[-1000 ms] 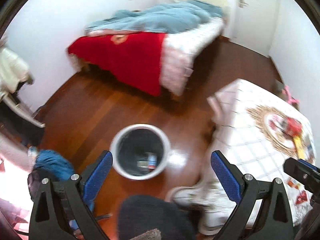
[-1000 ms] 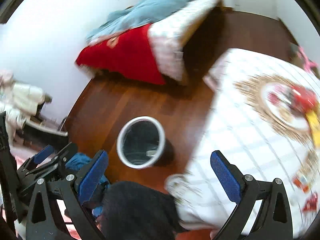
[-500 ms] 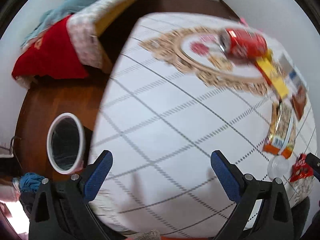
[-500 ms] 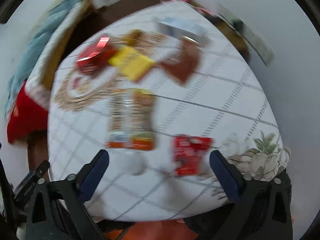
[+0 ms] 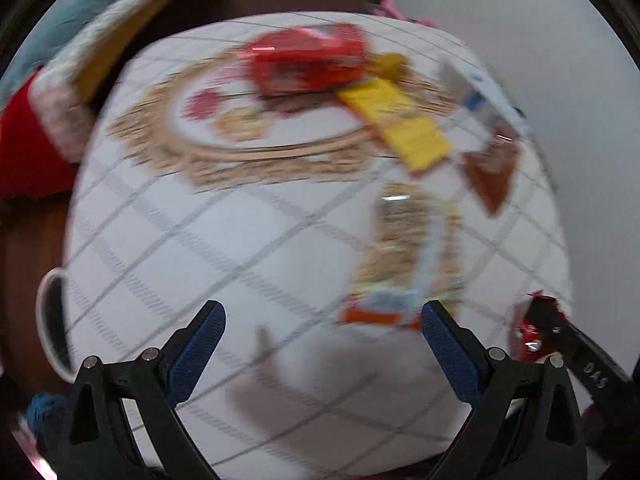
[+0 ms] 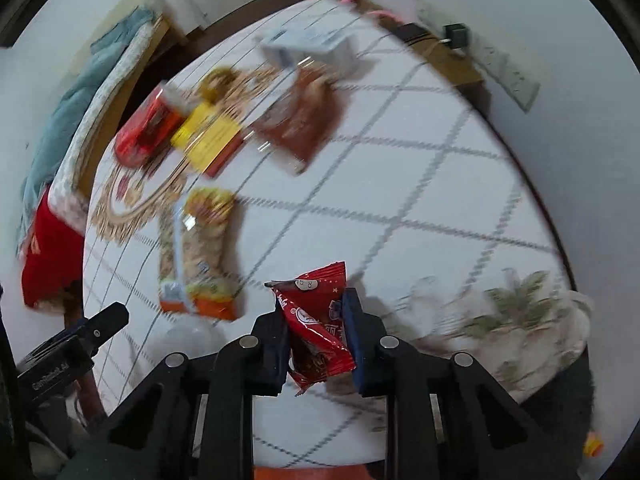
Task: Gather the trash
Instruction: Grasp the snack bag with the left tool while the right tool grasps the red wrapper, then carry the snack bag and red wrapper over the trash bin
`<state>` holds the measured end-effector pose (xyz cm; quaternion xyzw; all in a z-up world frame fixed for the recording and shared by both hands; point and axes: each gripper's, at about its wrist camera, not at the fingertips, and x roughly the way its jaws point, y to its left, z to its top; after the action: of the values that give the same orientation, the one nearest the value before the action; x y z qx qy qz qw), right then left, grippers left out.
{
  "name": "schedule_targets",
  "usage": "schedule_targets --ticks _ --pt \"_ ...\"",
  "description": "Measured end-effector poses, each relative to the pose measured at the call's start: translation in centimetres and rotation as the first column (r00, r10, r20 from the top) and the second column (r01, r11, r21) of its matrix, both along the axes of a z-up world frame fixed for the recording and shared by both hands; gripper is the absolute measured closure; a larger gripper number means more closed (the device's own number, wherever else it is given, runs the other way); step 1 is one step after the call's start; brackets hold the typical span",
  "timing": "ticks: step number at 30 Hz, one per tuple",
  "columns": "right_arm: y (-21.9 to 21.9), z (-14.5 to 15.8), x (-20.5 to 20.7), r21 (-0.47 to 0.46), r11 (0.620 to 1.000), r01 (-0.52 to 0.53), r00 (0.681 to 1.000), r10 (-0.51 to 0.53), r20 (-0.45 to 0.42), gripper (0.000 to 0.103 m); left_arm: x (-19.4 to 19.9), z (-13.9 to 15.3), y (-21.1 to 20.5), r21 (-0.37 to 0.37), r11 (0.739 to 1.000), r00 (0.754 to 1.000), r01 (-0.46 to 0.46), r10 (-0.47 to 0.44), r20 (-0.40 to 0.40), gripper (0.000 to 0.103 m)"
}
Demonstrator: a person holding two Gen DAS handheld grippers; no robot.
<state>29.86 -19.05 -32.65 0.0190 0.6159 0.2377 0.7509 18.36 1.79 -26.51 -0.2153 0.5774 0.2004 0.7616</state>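
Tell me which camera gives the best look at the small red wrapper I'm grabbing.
The right wrist view: the red wrapper sits centred and sharp, pinched between the right gripper fingers above the table. The left wrist view catches only a blurred sliver of it at the right edge, behind the right gripper's black body.

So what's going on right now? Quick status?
Right gripper shut on red wrapper. Left gripper open, empty, above table. More trash there; bin at left edge.

Left tool agape over tablecloth (blurry)
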Motion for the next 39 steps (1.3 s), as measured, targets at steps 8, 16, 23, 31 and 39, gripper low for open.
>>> schedule_targets --ticks 8,16,23,31,39 --pt "-3.8 -0.6 3.0 -0.034 0.996 0.087 0.996 -0.087 0.001 0.078 6.2 -2.8 -3.8 0.004 0.991 0.989 0.134 -0.134 -0.059 0.004" --pt "-3.6 -1.2 3.2 -0.04 0.995 0.093 0.996 -0.093 -0.005 0.078 7.5 -3.5 -4.3 0.048 0.992 0.99 0.12 -0.116 -0.078 0.042" --pt "-2.9 -0.8 2.6 -0.04 0.996 0.074 0.997 -0.074 0.003 0.079 6.7 -2.0 -3.8 0.088 0.991 0.994 0.101 -0.098 -0.038 0.052" --pt "-1.7 2.0 1.8 -0.014 0.999 0.034 0.998 -0.034 0.052 0.079 4.6 3.3 -2.9 0.145 0.988 0.995 0.059 -0.069 0.065 0.052" --pt "2.2 7.0 0.0 0.049 0.996 -0.08 0.991 0.075 0.107 0.079 -2.4 10.6 3.4 0.224 0.974 0.982 -0.043 0.0 0.189 0.052"
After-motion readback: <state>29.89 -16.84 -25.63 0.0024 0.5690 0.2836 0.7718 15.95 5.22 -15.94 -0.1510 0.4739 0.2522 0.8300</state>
